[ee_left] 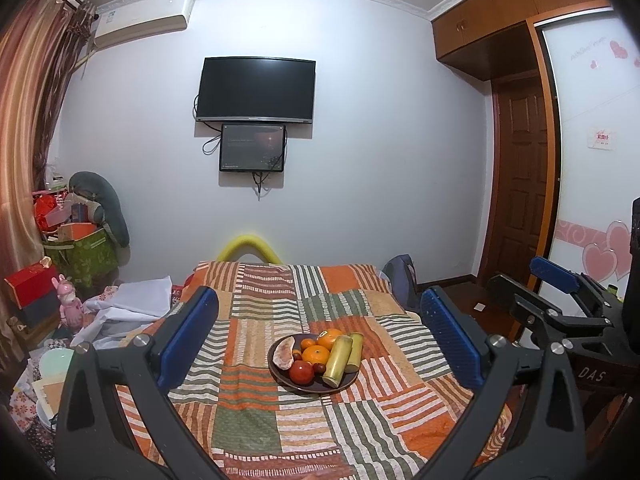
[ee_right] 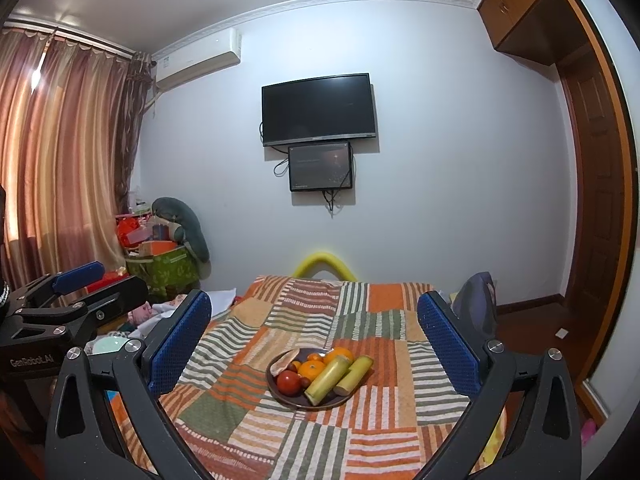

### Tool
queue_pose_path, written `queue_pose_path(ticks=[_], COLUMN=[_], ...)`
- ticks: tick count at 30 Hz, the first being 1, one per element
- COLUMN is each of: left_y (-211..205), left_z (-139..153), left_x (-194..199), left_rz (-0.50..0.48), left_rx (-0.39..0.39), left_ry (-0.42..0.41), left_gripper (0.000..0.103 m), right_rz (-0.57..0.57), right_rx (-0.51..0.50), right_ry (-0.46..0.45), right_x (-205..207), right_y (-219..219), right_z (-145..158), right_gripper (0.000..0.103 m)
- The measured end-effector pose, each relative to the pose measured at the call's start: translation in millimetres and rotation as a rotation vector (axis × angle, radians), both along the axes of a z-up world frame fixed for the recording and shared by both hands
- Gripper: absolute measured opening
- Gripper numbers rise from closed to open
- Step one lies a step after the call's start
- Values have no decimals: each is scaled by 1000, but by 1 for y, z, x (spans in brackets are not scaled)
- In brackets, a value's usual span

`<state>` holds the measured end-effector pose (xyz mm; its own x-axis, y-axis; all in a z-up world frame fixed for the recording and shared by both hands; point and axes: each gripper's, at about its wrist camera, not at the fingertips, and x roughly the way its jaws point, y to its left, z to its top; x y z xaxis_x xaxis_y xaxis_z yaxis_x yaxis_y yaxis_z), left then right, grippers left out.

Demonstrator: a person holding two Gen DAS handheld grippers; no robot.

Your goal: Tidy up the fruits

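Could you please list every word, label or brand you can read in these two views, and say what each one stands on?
"DAS": on the dark body of the right gripper, seen from the left wrist view.
"GenRobot.AI": on the dark body of the left gripper, seen from the right wrist view.
Wardrobe door script and its red-and-white sticker: too small to read.
Air conditioner label: blurred.

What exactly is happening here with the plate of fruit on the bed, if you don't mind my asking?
A person holds two tongs, the left tongs and the right tongs, both open and empty, aimed at a dark plate on the patchwork blanket. The plate holds oranges, a red apple and two sugarcane pieces. Nothing has been picked up yet.
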<state>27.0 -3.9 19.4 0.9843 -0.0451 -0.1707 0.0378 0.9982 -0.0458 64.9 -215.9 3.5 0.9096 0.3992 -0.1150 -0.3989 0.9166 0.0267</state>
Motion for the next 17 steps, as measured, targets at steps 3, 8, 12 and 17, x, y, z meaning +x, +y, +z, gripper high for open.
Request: queue_pose_path(ticks=[3,8,12,17], left_y=[0,1,1,3], left_z=[0,0,0,0], left_x=[0,-1,-1,0], left_rz=[0,-3,-4,-6], left_rx=[2,0,1,-8], left_ry=[1,1,2,9], left_gripper=[103,103,103,103], right_rz=[-2,-2,-3,-2], right_rx=[-1,-2,-4,-2], right_ry=[-2,-2,-3,-1], right_x=[0,0,0,0], right_y=[-1,-1,-1,-2], right_z=[0,-1,0,-1], right_gripper=[103,103,103,103])
